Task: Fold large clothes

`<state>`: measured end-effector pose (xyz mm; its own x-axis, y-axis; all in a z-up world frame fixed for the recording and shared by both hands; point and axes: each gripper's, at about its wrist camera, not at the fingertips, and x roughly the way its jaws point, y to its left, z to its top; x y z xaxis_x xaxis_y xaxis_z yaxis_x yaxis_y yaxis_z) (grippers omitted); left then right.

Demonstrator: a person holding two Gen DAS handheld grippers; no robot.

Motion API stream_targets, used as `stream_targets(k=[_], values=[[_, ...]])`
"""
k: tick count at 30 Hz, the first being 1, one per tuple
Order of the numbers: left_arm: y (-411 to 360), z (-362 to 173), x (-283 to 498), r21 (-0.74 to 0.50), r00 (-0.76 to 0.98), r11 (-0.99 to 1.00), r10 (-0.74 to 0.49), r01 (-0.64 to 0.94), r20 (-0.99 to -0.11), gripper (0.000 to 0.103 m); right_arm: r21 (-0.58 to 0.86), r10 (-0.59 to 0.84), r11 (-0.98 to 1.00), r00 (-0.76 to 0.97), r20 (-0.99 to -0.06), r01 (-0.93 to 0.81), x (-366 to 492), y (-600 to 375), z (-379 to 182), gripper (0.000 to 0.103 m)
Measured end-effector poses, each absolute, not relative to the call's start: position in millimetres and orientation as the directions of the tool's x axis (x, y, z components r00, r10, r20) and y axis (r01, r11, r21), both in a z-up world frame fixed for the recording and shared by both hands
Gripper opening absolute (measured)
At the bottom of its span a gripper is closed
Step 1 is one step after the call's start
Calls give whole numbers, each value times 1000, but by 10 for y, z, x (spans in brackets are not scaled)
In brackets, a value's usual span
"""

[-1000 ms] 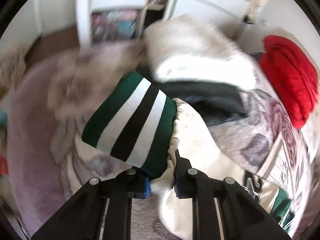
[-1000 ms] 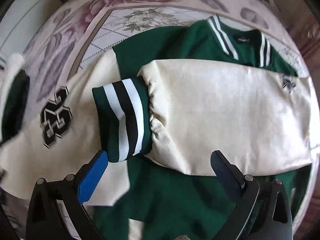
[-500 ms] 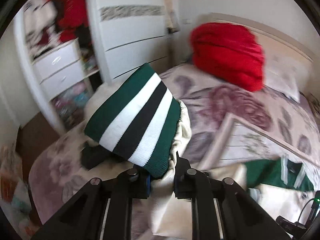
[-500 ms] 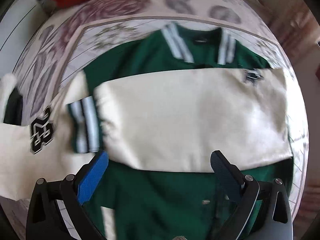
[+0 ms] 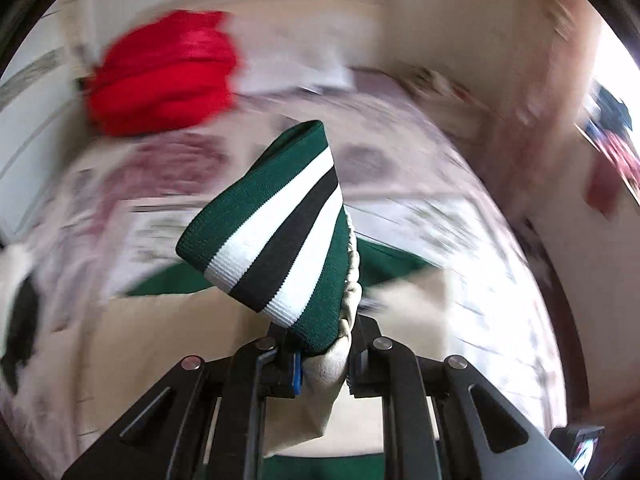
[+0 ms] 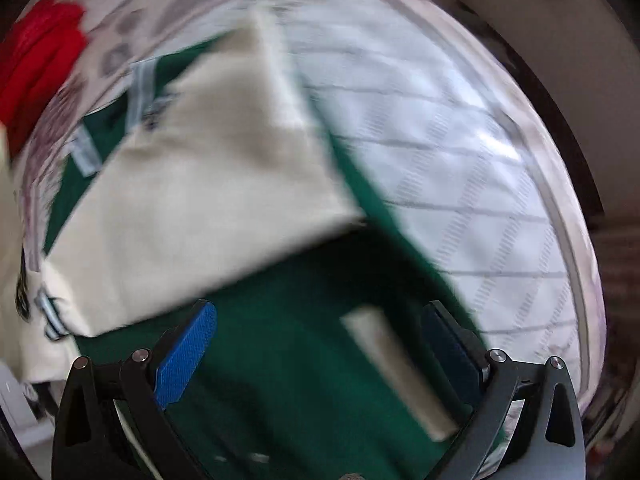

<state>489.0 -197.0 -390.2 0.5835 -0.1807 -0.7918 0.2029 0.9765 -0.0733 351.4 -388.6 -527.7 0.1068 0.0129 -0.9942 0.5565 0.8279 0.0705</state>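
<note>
We are holding the left gripper [image 5: 324, 354] with its jaws closed on the cream sleeve [image 5: 326, 364] just behind the striped cuff [image 5: 276, 228], which is standing up tilted in front of the camera, lifted off the bed [image 5: 420, 184]. The jacket [image 6: 280, 360] is lying spread on the bed's quilt [image 6: 460, 160], its green body under a folded cream sleeve [image 6: 200, 200]. We are hovering the right gripper [image 6: 320, 344] over the green fabric with its jaws wide apart, gripping nothing. A red blanket [image 5: 164, 76] is sitting near the head of the bed, well apart from the jacket. Both views are blurring.
</note>
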Motion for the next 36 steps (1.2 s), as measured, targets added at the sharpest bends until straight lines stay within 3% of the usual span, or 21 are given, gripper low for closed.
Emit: stream_targets(k=[3,8,13,14,15,16,17,18,24,30,34,36], values=[[-2587,-4363,4886,-72,493,956,-210,285,-844,12,57,20,802,68,-997,594,3215,-4249,-5460,103],[-2847,-4820,4848,-46,418,964,-157,263,-895,13,99,89,762,49,-995,640,2931,-4638,-5716,103],[-2642,-4705,4848,-137,483,975,-205,172,-851,23,184,172,733,84,-982,654,2905,-4823,-5770,103],[-2573,-4645,4880,-162,501,975,-217,151,-838,28,207,191,726,97,-977,656,2923,-4851,-5762,103],[-2540,-4578,4912,-187,519,973,-231,136,-823,46,221,202,721,107,-974,656,2933,-4880,-5753,103],[-2465,-4536,4950,-228,538,966,-258,123,-803,71,235,212,718,115,-970,655,2964,-4901,-5735,103],[-2366,-4465,4971,-261,561,961,-269,95,-783,80,244,219,719,121,-968,650,3007,-4911,-5711,103],[-2276,-4413,4993,-287,574,956,-269,62,-773,86,253,226,719,127,-966,647,3051,-4918,-5689,103],[-1964,-4378,5090,-273,457,962,-246,7,-855,86,324,264,717,189,-946,617,3481,-4851,-5429,103],[-1031,-4371,4860,-60,520,987,27,-150,-854,86,388,293,740,256,-921,549,4054,-4643,-5345,103],[-391,-4697,4829,240,411,934,334,-264,-848,86,372,278,777,254,-926,507,4543,-4457,-5620,103],[-95,-4850,4834,307,342,900,407,-310,-847,86,347,285,799,199,-938,491,4810,-4361,-5896,97]])
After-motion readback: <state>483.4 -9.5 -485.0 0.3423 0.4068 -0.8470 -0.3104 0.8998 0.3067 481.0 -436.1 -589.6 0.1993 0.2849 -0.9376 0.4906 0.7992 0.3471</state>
